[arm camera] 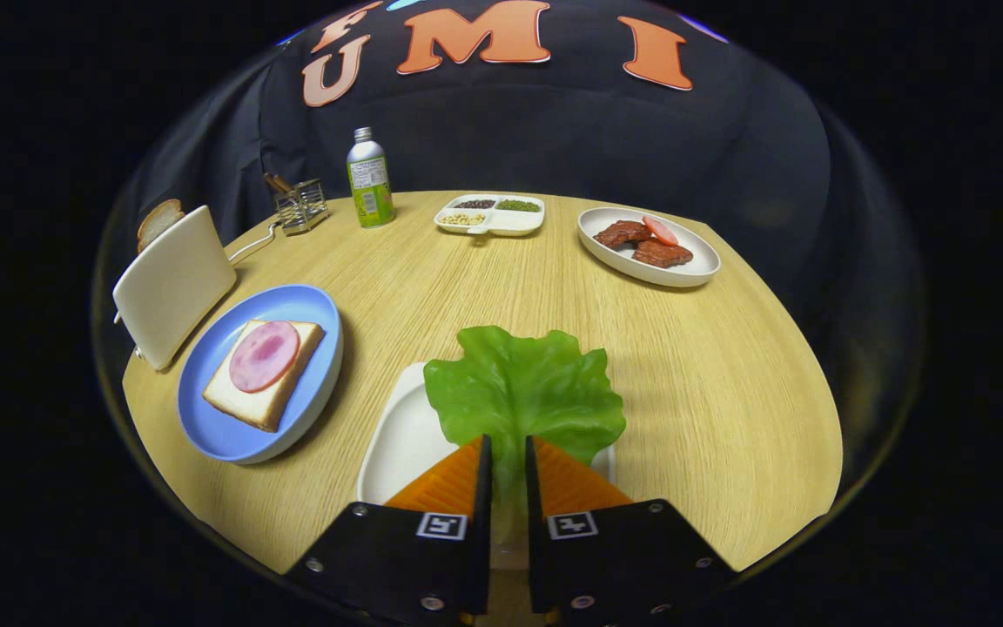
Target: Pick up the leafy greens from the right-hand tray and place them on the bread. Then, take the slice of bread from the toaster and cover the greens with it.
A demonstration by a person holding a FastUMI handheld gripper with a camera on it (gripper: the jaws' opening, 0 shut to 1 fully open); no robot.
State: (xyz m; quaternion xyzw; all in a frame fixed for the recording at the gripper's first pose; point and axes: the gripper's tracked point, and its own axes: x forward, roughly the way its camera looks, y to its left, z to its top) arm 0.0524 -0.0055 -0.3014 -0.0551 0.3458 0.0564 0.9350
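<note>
My gripper (507, 448) is shut on the stem end of the leafy greens (524, 392), a green lettuce leaf that fans out ahead of the fingers above the white tray (397, 444). To the left of the tray lies a blue plate (301, 305) with a slice of bread (245, 396) topped by a round pink ham slice (264, 355). Farther left stands a white toaster (172, 283), and a second slice of bread (158, 222) sticks up from its top.
At the back right of the round wooden table (710, 383) a white plate (680, 274) holds pieces of meat and a tomato slice. A divided white dish (491, 215), a green bottle (369, 178) and a small wire rack (301, 205) stand along the far edge.
</note>
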